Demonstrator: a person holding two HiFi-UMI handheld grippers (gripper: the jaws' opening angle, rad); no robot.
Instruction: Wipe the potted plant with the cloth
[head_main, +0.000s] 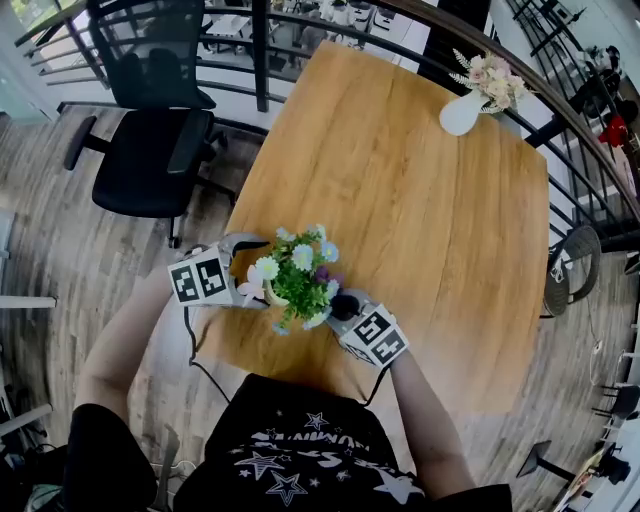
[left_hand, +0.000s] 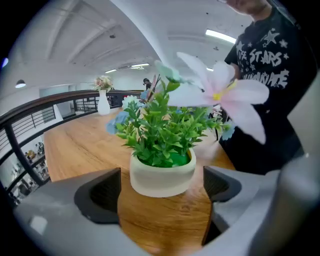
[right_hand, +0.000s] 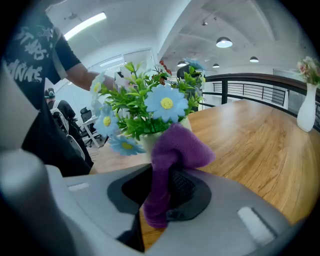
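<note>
— One potted plant (head_main: 300, 275) sits near the worktop's (head_main: 420, 200) front edge, right in front of the person. Where does the job stand?
— Wiping looks about to start, or barely under way. The purple cloth (right_hand: 172, 160) is bunched up against the plant's right side, just below a blue flower (right_hand: 166, 103), and seems to touch the foliage.
— Who has the cloth?
— The right gripper (right_hand: 165, 195). Its fingers are clamped on the cloth's lower fold, and the rest puffs out past them.
— And the left gripper (left_hand: 161, 190)?
— Its fingers (left_hand: 100, 192) stand wide apart with the cream pot (left_hand: 162, 175) between them. A sliver of worktop shows on each side, so they aren't squeezing it.
— So the pot isn't steadied.
— Not as I read it. The next move likely calls for the left fingers to close gently on the pot so it can't slide or tip. Then the right gripper would draw the cloth lightly over leaves and petals, since the stems look easy to bend.
— Anything in the way?
— No. A white vase (head_main: 462, 112) of flowers stands well apart at the far corner, and an office chair (head_main: 150, 150) is off the worktop's left side.
</note>
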